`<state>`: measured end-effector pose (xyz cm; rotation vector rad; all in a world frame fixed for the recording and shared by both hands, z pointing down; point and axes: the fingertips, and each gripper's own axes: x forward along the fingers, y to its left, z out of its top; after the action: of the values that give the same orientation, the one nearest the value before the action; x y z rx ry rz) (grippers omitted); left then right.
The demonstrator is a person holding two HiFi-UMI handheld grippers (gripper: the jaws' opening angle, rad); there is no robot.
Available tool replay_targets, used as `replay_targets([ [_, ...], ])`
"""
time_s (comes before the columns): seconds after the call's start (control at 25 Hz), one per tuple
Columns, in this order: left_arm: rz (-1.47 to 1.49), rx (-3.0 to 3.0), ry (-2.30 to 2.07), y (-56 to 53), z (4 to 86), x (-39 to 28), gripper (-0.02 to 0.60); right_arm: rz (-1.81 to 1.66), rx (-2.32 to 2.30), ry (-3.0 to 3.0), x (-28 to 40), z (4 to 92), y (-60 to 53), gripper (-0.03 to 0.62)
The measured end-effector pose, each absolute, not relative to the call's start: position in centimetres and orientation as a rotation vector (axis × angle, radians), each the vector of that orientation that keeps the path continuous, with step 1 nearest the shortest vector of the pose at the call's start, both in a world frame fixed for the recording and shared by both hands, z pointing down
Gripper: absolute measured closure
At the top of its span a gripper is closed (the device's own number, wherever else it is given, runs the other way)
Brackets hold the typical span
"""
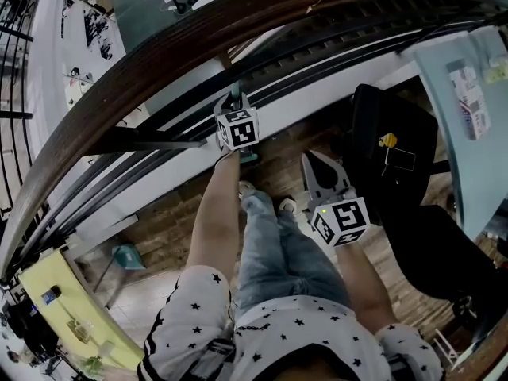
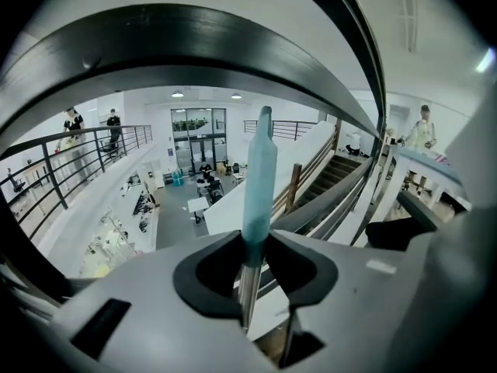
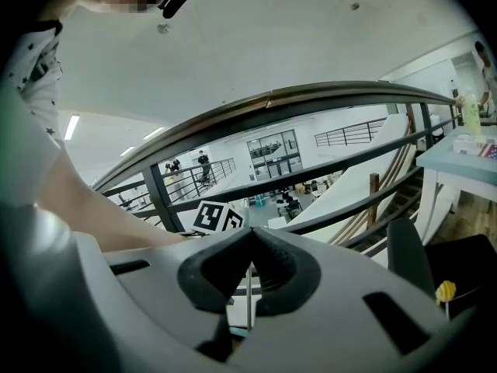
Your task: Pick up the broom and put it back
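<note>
Arms (image 1: 214,228) forward toward railing (image 1: 159,62); left gripper (image 2: 255,245) tight on broom handle (image 2: 258,177)

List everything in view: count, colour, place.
broom: one, teal grip on metal shaft, upright at the railing
handrail: one, brown wood, curving across ahead
chair: one, black, floor at right
small item: one, yellow, on the chair
table: one, pale blue, far right
carton: one, white, on that table
dustpan, likely: one, teal, floor at lower left
yellow surface: one, bottom left corner
left gripper: one, grey, shut on the broom
right gripper: one, grey, jaws together, empty
</note>
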<state>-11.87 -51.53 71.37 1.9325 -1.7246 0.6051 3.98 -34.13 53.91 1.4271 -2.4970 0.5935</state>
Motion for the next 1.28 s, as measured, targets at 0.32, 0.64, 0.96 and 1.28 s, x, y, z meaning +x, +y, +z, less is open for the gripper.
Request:
replay_targets([
  [0.32, 0.610, 1.945, -1.725, -52.3, 71.8, -11.7, 0.472, 0.591, 1.423, -2.490, 3.9, 54.1, -34.4, 0.600],
  [0.64, 0.571, 1.936, -1.723, -52.4, 71.8, -11.6, 0.471, 0.588, 1.426, -2.494, 3.8, 54.0, -34.6, 0.600],
  [0.96, 0.558, 1.938, -1.681, -52.4, 71.7, -11.2, 0.405, 0.591, 1.438, -2.496, 3.9, 53.8, -34.5, 0.600],
  [1.28, 0.548, 1.928, -1.688, -51.9, 71.5, -11.0, 0.403, 0.582, 1.448, -2.505, 4.5, 53.2, -34.5, 0.600],
])
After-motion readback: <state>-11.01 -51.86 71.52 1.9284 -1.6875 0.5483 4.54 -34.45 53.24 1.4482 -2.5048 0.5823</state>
